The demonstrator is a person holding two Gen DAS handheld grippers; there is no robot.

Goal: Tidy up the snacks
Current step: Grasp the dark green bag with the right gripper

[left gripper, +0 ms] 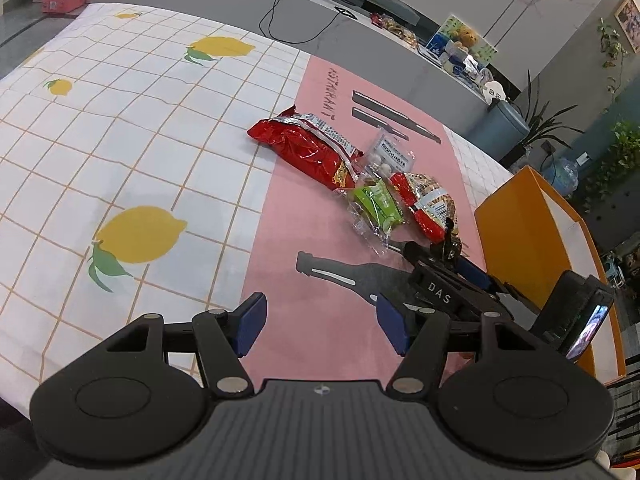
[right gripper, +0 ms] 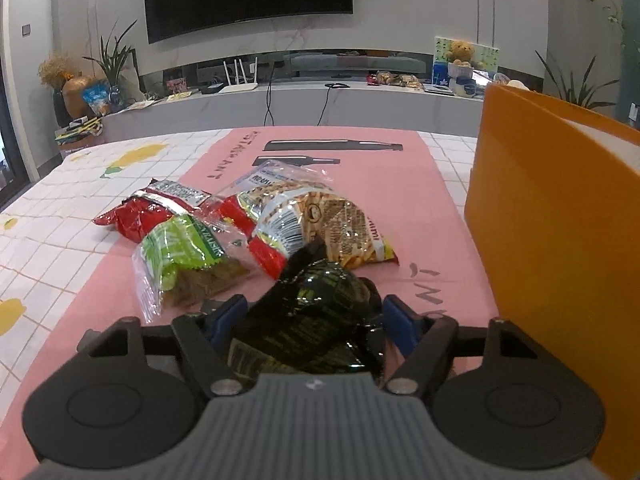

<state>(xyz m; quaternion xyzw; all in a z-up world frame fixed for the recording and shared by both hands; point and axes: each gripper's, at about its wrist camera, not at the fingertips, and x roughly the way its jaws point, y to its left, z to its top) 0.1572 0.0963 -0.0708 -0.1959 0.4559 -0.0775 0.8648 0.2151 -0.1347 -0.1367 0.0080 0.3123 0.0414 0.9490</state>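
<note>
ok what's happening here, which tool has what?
A person is sorting snack packets on the pink mat. The right tool has a dark packet between its blue pads, which look pressed on its sides. The left tool hangs open and empty over the mat. The red bag, green packet and noodle-snack packet lie in a loose pile, next to an orange box.

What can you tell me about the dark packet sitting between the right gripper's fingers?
The dark packet is a glossy, crinkled foil-like pouch, black-green with pale small print and a label patch near the camera. It lies lengthwise between the right gripper's blue pads, which press both its sides, its far end tilted up. It sits over the pink mat, just before the noodle bag, beside the orange box.
</note>
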